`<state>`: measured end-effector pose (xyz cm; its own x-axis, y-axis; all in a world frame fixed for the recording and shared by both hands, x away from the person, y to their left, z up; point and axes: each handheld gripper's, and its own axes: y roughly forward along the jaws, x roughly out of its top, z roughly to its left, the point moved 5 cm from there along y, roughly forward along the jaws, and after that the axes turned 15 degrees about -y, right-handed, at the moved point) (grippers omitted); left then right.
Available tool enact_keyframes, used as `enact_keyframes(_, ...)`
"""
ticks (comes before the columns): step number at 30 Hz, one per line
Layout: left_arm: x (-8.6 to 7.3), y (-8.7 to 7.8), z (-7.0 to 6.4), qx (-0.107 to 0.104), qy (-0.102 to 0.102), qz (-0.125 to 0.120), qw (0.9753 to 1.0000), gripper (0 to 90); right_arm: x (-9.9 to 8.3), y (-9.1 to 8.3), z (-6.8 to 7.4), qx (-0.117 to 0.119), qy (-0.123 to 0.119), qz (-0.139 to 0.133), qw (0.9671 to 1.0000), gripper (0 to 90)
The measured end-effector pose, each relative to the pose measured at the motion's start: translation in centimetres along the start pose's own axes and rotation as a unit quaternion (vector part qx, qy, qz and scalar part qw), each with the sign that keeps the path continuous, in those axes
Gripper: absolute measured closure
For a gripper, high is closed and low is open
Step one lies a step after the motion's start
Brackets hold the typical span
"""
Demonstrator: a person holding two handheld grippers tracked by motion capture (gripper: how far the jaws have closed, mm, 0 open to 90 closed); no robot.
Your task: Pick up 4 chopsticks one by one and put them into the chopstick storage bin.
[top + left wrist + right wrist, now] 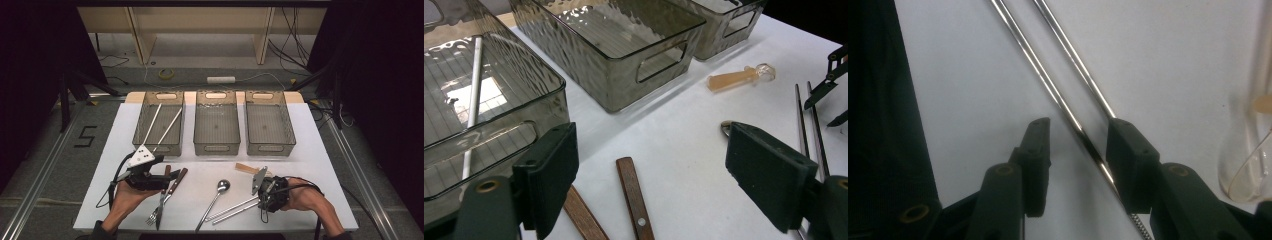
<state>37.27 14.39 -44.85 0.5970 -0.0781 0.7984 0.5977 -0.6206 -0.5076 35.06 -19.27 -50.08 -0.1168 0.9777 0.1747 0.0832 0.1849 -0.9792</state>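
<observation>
My left gripper (pixel 172 178) (pixel 651 147) is open and hovers just above two wooden handles (pixel 636 200), those of a fork (pixel 156 214) and a knife (pixel 166 174) lying at the front left. My right gripper (pixel 258 200) (pixel 1078 135) is low over the table at the front right. Its jaws are open and stand on either side of one metal stick (pixel 1048 85). A second stick (pixel 1074 60) runs beside the first and passes behind one jaw. Both metal sticks (pixel 232 209) lie side by side on the white table (pixel 310 150).
Three clear grey bins stand in a row at the back: the left bin (pixel 160 149) holds two metal sticks (pixel 152 122), and the middle bin (pixel 216 146) and right bin (pixel 270 146) hold nothing. A spoon (pixel 220 187) lies at front centre. A small tan-handled utensil (pixel 247 169) (pixel 739 77) lies near the right gripper.
</observation>
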Motion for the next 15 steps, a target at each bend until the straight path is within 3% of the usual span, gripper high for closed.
enact_keyframes(15,-0.36,0.14,-0.81,-0.008,0.020,0.011,0.9997,21.0,0.28,0.33,-0.08,0.026,0.011,0.015,0.9995,65.9)
